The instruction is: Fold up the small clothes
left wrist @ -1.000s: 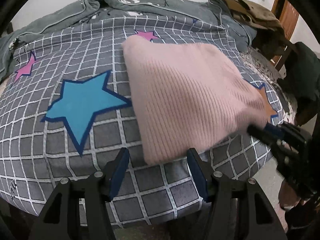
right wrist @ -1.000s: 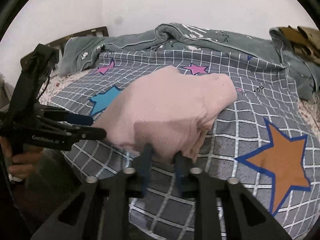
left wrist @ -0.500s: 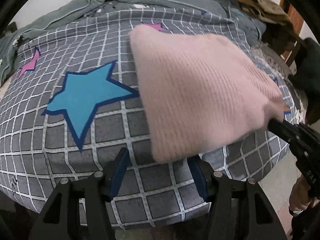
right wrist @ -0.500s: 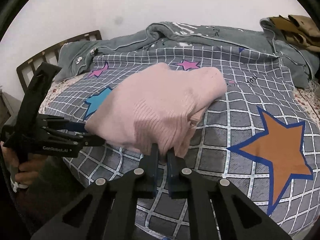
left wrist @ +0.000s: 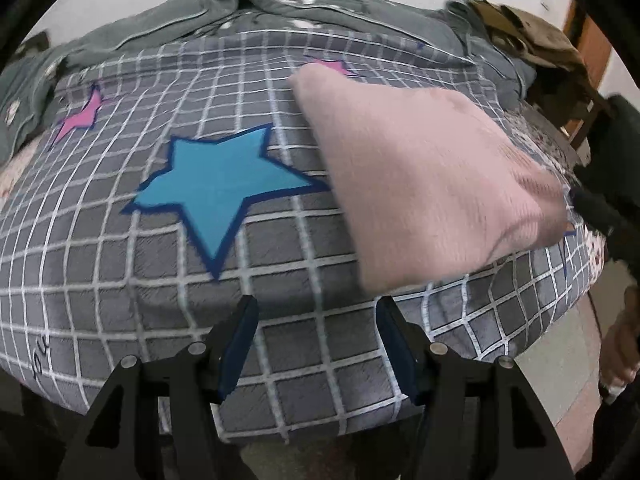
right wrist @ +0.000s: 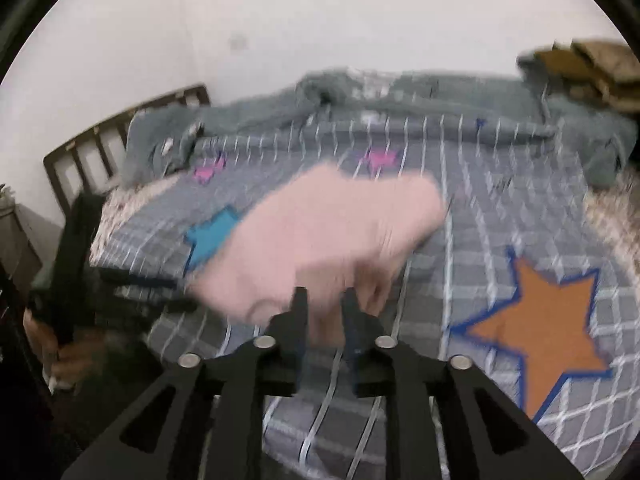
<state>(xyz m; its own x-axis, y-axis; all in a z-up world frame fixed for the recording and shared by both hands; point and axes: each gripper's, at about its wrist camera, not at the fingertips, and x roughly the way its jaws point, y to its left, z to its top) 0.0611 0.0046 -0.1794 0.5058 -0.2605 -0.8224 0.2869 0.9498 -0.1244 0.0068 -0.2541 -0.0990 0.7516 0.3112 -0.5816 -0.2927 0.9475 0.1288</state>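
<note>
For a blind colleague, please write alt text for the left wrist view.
A folded pink garment lies on a grey checked bedspread beside a blue star. The open left gripper hovers empty near the bed's edge; the right gripper is at the garment's right corner.

Black angular frames on both the left gripper (left wrist: 314, 322) and the right gripper (right wrist: 325, 304), with triangular cut-outs and round silver screws at the joints. Blue pads (left wrist: 240, 340) inside the left fingers, at 6 o'clock in the left wrist view.
</note>
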